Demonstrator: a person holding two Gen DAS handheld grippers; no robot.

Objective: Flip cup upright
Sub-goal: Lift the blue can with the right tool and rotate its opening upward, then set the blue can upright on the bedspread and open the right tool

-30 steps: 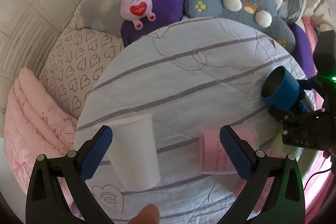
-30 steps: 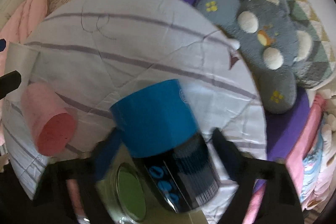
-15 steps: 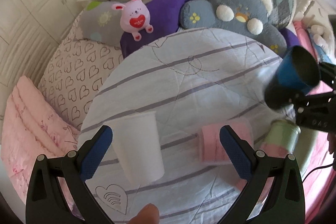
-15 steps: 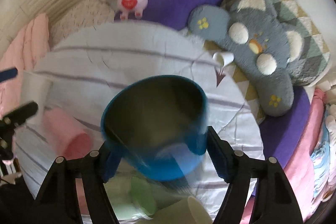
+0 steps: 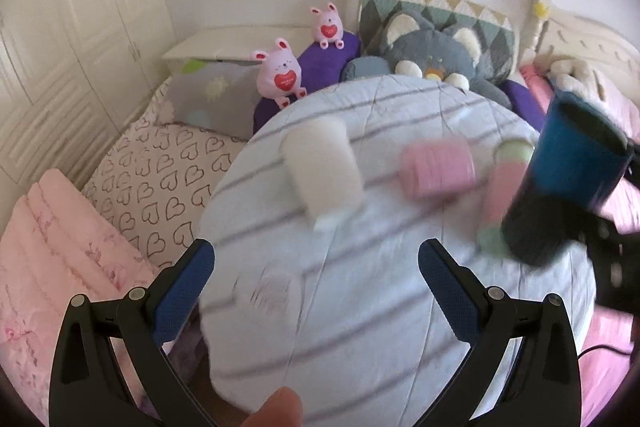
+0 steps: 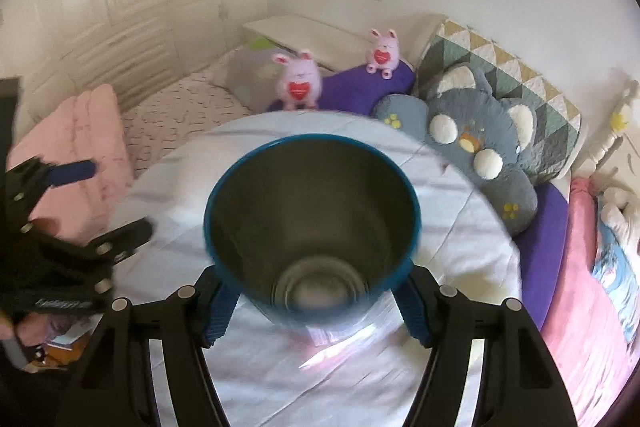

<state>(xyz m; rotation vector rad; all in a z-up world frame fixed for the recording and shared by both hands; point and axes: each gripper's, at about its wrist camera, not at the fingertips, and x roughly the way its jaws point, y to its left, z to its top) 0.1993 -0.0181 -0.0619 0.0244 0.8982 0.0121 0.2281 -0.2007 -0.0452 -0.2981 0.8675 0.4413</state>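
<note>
The right gripper [image 6: 316,301] is pinching the blue cup [image 6: 312,227] low on its body, fingers [image 6: 218,311] pressing on both sides near the base. The cup is being carried in the air over the round bench [image 5: 360,267], which is wearing a striped cloth, w/ its mouth pointing up and fwd toward the wrist cam. In the left view the blue cup [image 5: 568,179] is showing at the far right, leaning, rim up, not yet touching the cloth as far as I can tell.

Doing this step well, imo: finishing the roll until the rim is level, lowering straight down onto a bare patch of cloth, base landing flat, and only then spreading the fingers. The cloth is looking soft and wrinkled, so a tilted landing is prob risking a tip-over. Keeping clear of the cups lying nearby is also mattering.

The left gripper [image 5: 316,267] is hanging spread wide, gripping nothing, above the near edge of the bench.

Count, approx, since the left view is blurring:
- blue cups: 1
- white cup [image 5: 320,167]: 1, standing mouth-down I think
- pink cup [image 5: 438,167]: 1 on its side
- green-and-pink cup [image 5: 506,183]: 1, partly hidden behind the blue one
- pink bunny toys [image 5: 280,77]: 2
- grey bear cushion [image 6: 476,143]: 1
</note>
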